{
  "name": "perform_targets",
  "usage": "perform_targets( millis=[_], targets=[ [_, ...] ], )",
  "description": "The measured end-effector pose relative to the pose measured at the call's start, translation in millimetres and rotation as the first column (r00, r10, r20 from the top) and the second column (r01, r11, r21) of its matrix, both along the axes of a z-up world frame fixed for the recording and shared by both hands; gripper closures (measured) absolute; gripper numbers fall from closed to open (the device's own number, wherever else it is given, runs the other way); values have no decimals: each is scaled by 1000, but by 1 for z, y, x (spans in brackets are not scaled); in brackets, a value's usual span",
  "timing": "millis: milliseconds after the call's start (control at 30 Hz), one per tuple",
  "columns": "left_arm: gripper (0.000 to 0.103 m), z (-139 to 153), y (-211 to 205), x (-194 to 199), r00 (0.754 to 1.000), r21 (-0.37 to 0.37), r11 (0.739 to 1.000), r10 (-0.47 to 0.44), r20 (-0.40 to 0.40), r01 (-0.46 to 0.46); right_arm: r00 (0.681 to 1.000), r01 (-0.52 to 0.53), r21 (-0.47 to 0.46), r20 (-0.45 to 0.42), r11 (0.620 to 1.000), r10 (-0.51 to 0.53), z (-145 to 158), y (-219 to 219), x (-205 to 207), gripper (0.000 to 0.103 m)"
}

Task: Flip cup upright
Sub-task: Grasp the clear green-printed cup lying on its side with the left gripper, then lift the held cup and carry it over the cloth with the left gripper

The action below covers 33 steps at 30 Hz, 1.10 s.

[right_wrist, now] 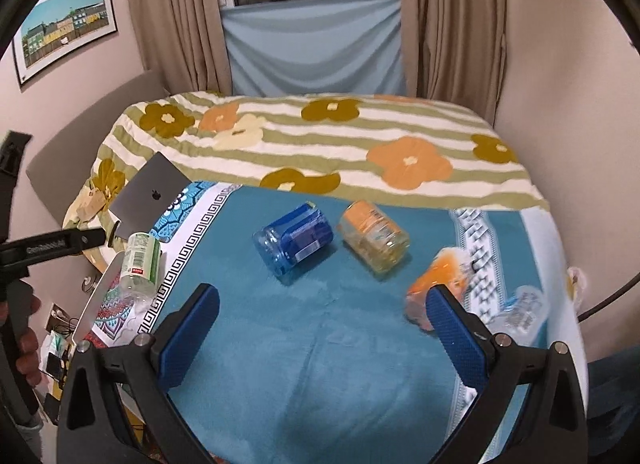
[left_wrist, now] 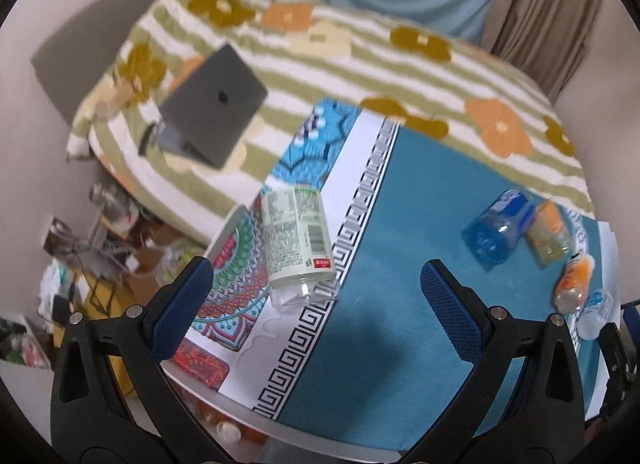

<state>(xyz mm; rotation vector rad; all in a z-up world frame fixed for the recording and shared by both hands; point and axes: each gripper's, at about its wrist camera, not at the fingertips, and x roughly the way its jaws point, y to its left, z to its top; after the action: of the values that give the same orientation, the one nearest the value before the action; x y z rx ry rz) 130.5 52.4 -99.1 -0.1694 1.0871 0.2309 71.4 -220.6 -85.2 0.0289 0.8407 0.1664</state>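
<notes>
While both claws hang wide apart and empty, our left gripper (left_wrist: 316, 296) faces the clear plastic cup with a pale green label (left_wrist: 298, 236), lying on its side at the left edge of the teal cloth-covered table (right_wrist: 320, 344). We judge it light, thin-walled and slippery; hold the labelled middle gently. That edge is close behind it, so we would tip it inward, where open cloth lies before our right gripper (right_wrist: 322, 328).

Blurred pale-blue cup (right_wrist: 524, 310) partly behind the right finger (right_wrist: 460, 340).
</notes>
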Motion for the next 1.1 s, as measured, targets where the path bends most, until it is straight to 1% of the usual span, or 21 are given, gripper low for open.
perform_targets(
  millis=[100,233,300,400,433,500,767,867,933,967,1100],
  targets=[
    [0,-23,6,16,997,-11,1000,3,-73,-4,1000,-3,-6,-29,1000,2,-12,8,9,0],
    [0,-49,14,33,987,-49,999,-3,-161,-5,997,1,-10,-79,1000,-2,-29,16,21,0],
    [3,-61,15,42,978,-57,998,-15,-208,4,995,10,-9,-98,1000,-11,-35,19,26,0],
    [4,-76,17,49,966,-69,998,-22,-257,5,992,27,-8,-124,1000,-27,-43,23,33,0],
    [6,-80,17,51,963,-69,998,-23,-267,5,991,32,-7,-132,999,-33,-44,24,34,0],
    [12,-86,17,55,958,-66,998,-27,-284,8,989,46,-3,-143,999,-46,-47,25,39,0],
    [14,-96,19,68,950,-63,998,-37,-309,19,985,73,-13,-156,997,-74,-53,30,49,0],
    [21,-99,24,72,946,-64,998,-37,-322,17,983,78,-13,-163,997,-79,-56,33,52,0],
    [29,-102,27,73,942,-76,997,-34,-334,9,983,78,-15,-167,997,-79,-57,36,53,0],
    [31,-102,28,73,941,-87,996,-35,-336,6,983,76,-16,-168,997,-78,-58,37,53,0],
    [32,-102,29,72,942,-94,995,-49,-331,19,982,73,-16,-172,997,-75,-60,42,55,0]
  ],
)
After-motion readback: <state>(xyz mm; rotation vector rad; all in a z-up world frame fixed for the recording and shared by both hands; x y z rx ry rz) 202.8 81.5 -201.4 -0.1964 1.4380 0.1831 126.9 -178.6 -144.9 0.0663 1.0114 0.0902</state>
